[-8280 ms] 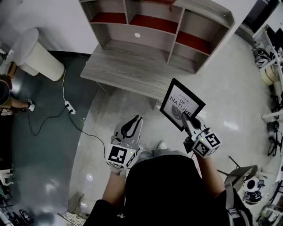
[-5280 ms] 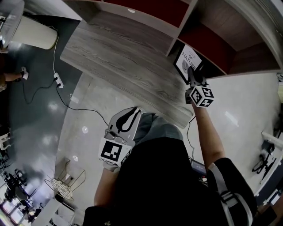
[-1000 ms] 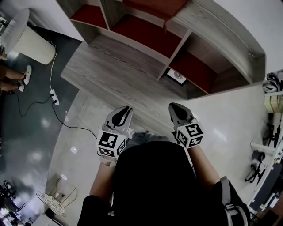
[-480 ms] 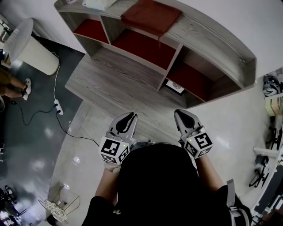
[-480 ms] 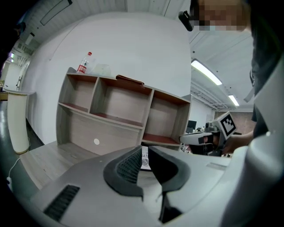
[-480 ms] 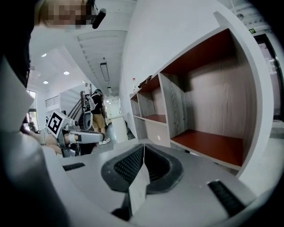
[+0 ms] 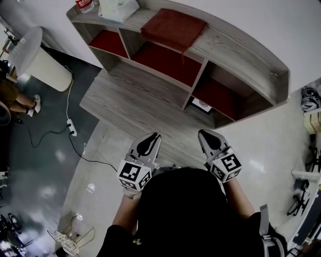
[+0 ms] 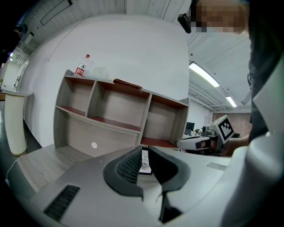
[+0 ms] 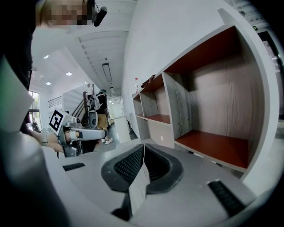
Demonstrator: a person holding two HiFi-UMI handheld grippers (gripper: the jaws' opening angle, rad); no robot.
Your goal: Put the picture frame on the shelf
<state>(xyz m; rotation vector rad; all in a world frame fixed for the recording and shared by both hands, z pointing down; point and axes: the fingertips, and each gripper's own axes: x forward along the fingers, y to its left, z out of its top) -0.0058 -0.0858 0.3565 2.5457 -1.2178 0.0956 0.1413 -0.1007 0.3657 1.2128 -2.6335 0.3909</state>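
The black picture frame (image 7: 202,104) with a white print stands in the lower right compartment of the grey wooden shelf (image 7: 241,60), on its red floor. Both grippers are held close to my body, well short of the shelf. My left gripper (image 7: 153,136) shows a narrow gap between its jaws, and the left gripper view catches the frame (image 8: 144,161) far off through that gap. Nothing sits in my left gripper (image 8: 145,150). My right gripper (image 7: 204,133) is shut and empty, its pads meeting in a line (image 9: 143,146). The right gripper view shows the shelf (image 9: 177,111) but not the frame.
A wooden desk top (image 7: 145,100) juts out below the shelf. A red cloth (image 7: 173,27), a bottle (image 7: 84,4) and a white box (image 7: 118,7) lie on the shelf's top. A white bin (image 7: 37,60), a power strip (image 7: 72,128) and a person's legs (image 7: 20,100) are at left.
Earlier my right gripper carried the frame to the lower right compartment and let go of it. Both grippers are now back near my body, and the view has tilted up a little.
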